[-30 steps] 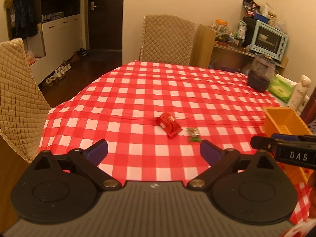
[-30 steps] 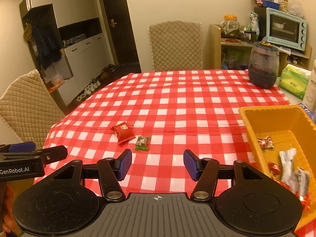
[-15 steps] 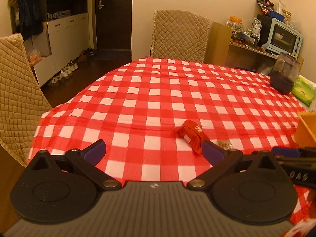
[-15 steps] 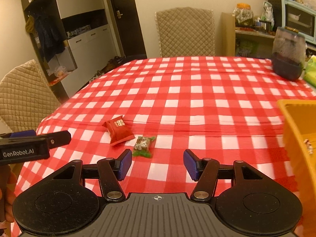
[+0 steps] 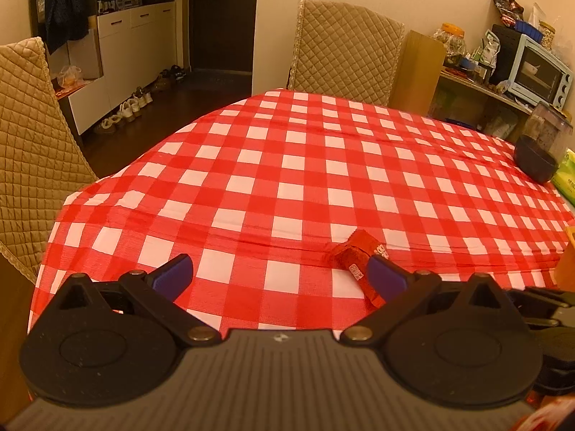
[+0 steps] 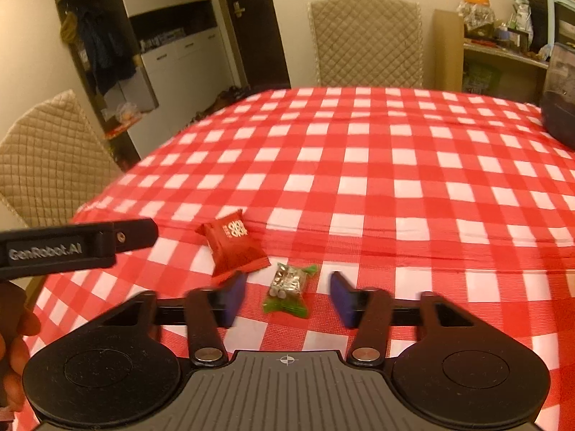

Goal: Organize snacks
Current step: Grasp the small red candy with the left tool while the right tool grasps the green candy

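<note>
Two wrapped snacks are seen on the checked tablecloth [image 6: 377,186], nearer and lower in both views than a second earlier, when they lay well ahead of the fingertips. The yellow bin that showed sweets in the earlier right view is cut out of it now; only a sliver of its orange-yellow wall [image 5: 569,255] is seen at the right margin of the left view, its contents hidden. A dark lidded jar [image 5: 542,151] is shown at the far right of the table; what it holds cannot be told.

The red packet [image 6: 233,246], creased foil with white print, is shown lying flat, and the small green-ended sweet [image 6: 287,289], clear over pale pieces, is just beside it on its near right. The right gripper [image 6: 287,294] is shown with jaws closing around the green sweet, the blurred pads not yet touching it. The left gripper [image 5: 276,274] is held spread wide, its right pad [image 5: 384,280] overlapping the red packet in the picture.
</note>
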{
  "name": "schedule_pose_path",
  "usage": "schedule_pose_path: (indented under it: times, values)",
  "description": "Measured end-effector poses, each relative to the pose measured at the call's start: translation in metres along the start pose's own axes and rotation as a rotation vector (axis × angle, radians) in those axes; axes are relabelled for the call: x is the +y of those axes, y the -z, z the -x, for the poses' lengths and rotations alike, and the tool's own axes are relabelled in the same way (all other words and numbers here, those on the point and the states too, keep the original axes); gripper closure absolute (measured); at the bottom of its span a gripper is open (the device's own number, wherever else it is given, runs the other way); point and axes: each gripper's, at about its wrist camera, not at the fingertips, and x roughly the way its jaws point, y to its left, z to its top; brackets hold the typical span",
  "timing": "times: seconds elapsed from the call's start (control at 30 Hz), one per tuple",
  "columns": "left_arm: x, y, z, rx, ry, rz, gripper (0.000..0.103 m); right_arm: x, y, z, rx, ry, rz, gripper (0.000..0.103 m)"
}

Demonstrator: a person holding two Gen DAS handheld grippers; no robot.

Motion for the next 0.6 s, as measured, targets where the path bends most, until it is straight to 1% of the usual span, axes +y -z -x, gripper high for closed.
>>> schedule_pose_path:
  times: [0.2, 0.27, 0.33, 0.4, 0.5, 0.6]
  values:
    - [0.004, 0.001, -0.005, 0.019, 0.025, 0.013, 0.001, 0.003, 0.002, -0.007, 0.001, 0.011, 0.026, 0.065]
    - [0.005, 0.001, -0.006, 0.027, 0.032, 0.019, 0.001, 0.006, 0.003, -0.011, 0.001, 0.015, 0.042, 0.067]
    - [0.006, 0.000, -0.006, 0.030, 0.036, 0.019, 0.001, 0.010, 0.004, -0.014, 0.005, 0.024, 0.065, 0.076]
    - [0.006, 0.001, -0.006, 0.030, 0.041, 0.020, 0.001, 0.012, 0.005, -0.015, 0.006, 0.027, 0.077, 0.077]
    - [0.006, 0.002, -0.008, 0.041, 0.056, 0.029, 0.001, 0.011, 0.003, -0.013, 0.003, 0.028, 0.078, 0.082]
    - [0.002, 0.003, -0.012, 0.057, 0.094, 0.035, 0.005, 0.004, -0.005, -0.005, -0.030, 0.047, 0.064, 0.082]
